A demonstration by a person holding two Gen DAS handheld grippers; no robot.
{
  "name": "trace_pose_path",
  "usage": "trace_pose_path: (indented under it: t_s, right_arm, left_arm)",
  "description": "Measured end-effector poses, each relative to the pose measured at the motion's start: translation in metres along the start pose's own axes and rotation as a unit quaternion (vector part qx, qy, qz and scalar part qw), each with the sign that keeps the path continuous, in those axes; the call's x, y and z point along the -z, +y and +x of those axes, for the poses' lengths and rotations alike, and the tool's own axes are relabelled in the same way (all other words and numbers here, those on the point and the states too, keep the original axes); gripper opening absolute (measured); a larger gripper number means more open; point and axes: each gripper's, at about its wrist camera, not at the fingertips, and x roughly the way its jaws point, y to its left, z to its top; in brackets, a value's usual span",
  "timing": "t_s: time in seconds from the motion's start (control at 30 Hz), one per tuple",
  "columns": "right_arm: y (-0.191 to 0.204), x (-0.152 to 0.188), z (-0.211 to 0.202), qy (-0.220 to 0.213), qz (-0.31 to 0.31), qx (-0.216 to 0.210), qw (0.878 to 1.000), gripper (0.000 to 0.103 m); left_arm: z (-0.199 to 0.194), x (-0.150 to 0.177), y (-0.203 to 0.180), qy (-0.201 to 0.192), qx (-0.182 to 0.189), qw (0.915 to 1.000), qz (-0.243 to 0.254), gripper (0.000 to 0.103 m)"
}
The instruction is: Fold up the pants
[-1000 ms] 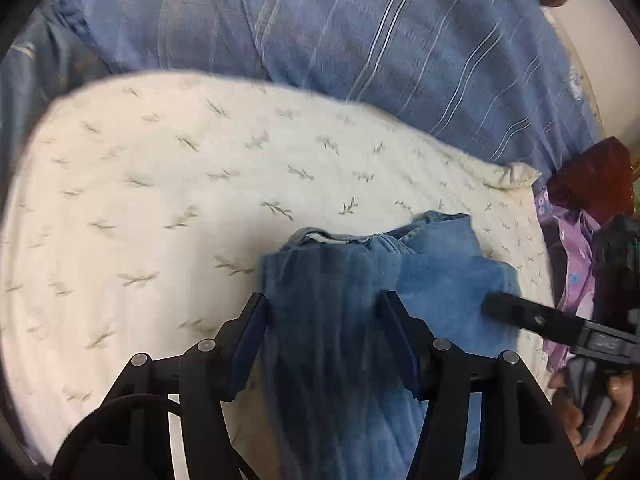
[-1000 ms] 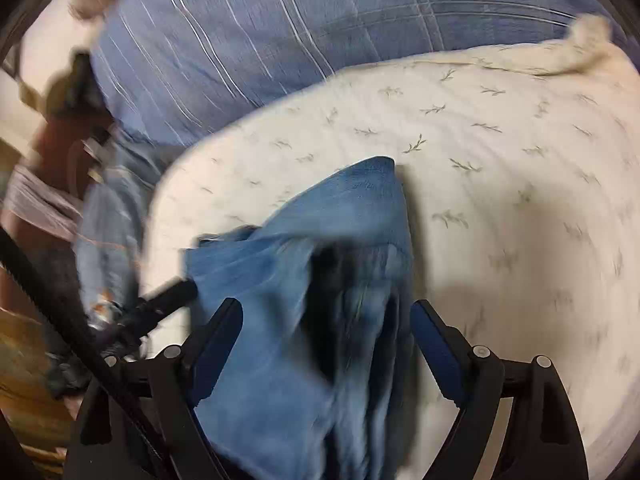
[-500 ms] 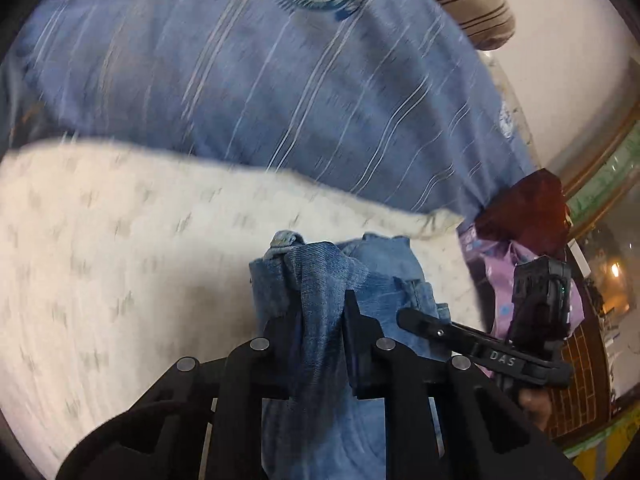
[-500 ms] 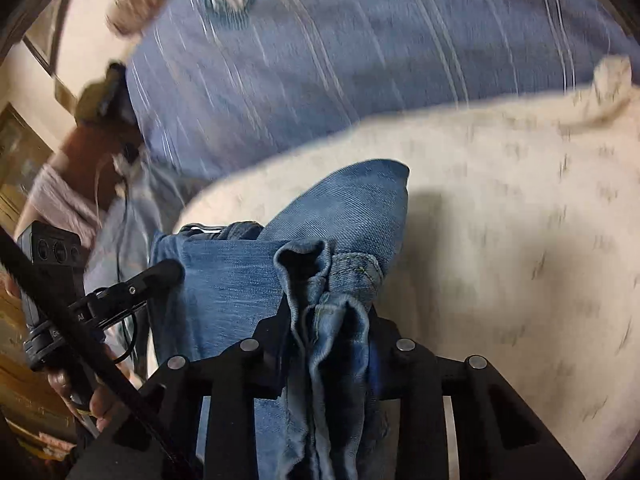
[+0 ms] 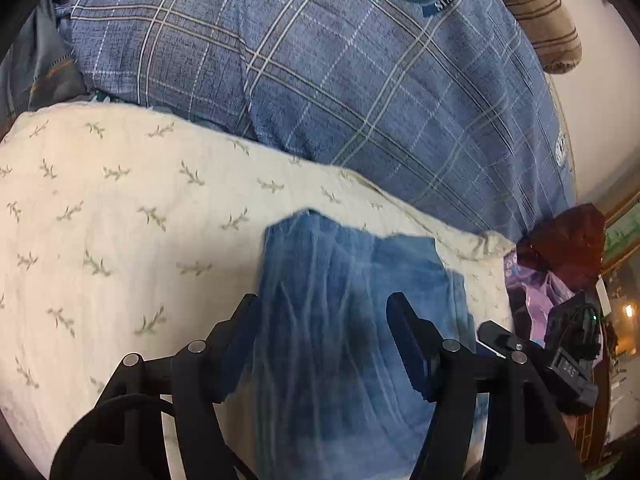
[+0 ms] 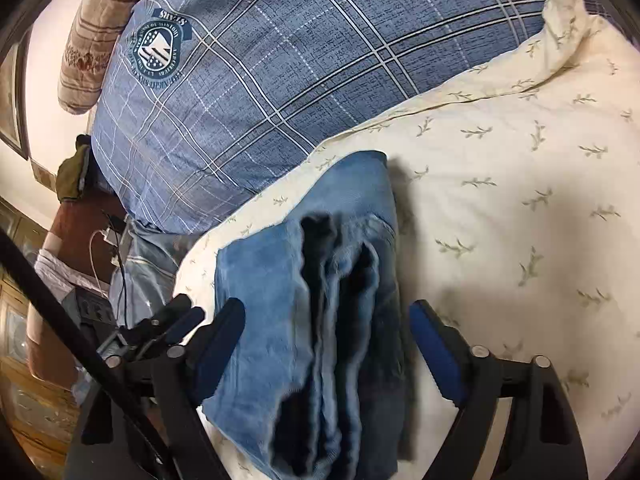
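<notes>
The blue jeans (image 5: 344,300) lie folded in a thick stack on the cream leaf-print blanket (image 5: 120,220). My left gripper (image 5: 326,320) straddles the near end of the stack; its jaws are opening, with denim between them and the pads clear of it. In the right wrist view the jeans (image 6: 320,280) show several layered edges. My right gripper (image 6: 328,324) straddles them too, jaws opening wide, the pads off the cloth. The left gripper's fingers (image 6: 188,318) show at the left of that view.
Blue plaid bedding (image 5: 320,80) rises behind the blanket, with a striped brown pillow (image 5: 532,8) at the wall. Purple and maroon clothes (image 5: 568,240) lie off the bed's edge. Cables and a wooden cabinet (image 6: 24,360) stand at the left in the right wrist view.
Half a second ago both grippers were shut on bunched denim. Both have since opened, and the jeans have dropped flat onto the blanket.
</notes>
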Motion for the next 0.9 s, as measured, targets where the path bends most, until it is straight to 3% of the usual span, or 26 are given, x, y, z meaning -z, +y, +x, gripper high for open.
trace_pose_path:
  t_s: [0.07,0.13,0.17,0.2,0.23,0.27,0.33,0.4,0.5,0.57,0.7,0.77,0.9]
  right_arm:
    - [0.000,0.004,0.006,0.012,-0.001,0.002,1.000,0.086]
    - [0.003,0.006,0.016,0.026,-0.017,0.030,0.999,0.083]
    - [0.004,0.008,0.020,0.027,-0.028,0.050,0.998,0.078]
    - [0.006,0.010,0.023,0.028,-0.037,0.058,0.997,0.074]
    - [0.006,0.011,0.024,0.030,-0.041,0.049,0.998,0.062]
    - [0.009,0.012,0.022,0.027,-0.043,0.049,0.998,0.057]
    - [0.017,0.013,0.017,0.020,-0.065,0.057,0.996,0.045]
    - [0.018,0.013,0.015,0.016,-0.070,0.054,0.996,0.038]
    - [0.009,0.010,0.019,0.022,-0.058,0.048,0.997,0.038]
    - [0.008,0.007,0.020,0.025,-0.055,0.041,0.997,0.051]
    - [0.013,0.010,0.008,0.017,-0.057,0.057,0.997,0.060]
    - [0.017,0.015,-0.006,-0.005,-0.058,0.051,0.997,0.075]
    - [0.010,0.044,-0.023,-0.021,-0.041,0.039,0.998,0.078]
  left_arm:
    - [0.007,0.005,0.002,0.018,-0.017,0.9997,0.004,0.064]
    - [0.018,0.005,0.002,0.043,-0.025,0.9987,0.001,0.055]
    - [0.021,0.006,0.003,0.044,-0.020,0.9988,-0.003,0.043]
    - [0.021,0.006,0.003,0.033,-0.025,0.9991,-0.004,0.038]
    - [0.019,0.006,0.002,0.024,-0.023,0.9994,-0.006,0.031]
    - [0.015,0.006,0.000,0.021,-0.005,0.9997,-0.011,0.015]
    - [0.002,0.005,-0.006,0.003,0.031,0.9995,-0.008,0.010]
    - [-0.001,0.005,-0.013,-0.007,0.030,0.9993,0.018,0.009]
    - [0.023,0.005,0.005,0.017,0.012,0.9997,-0.009,0.016]
    - [0.023,0.004,0.010,0.018,0.015,0.9995,-0.023,0.020]
    - [0.007,0.007,-0.001,0.008,0.003,1.0000,0.003,0.038]
    - [-0.007,0.019,-0.001,0.005,-0.009,0.9999,-0.001,0.039]
    - [-0.014,0.043,0.001,0.023,-0.026,0.9992,-0.020,0.039]
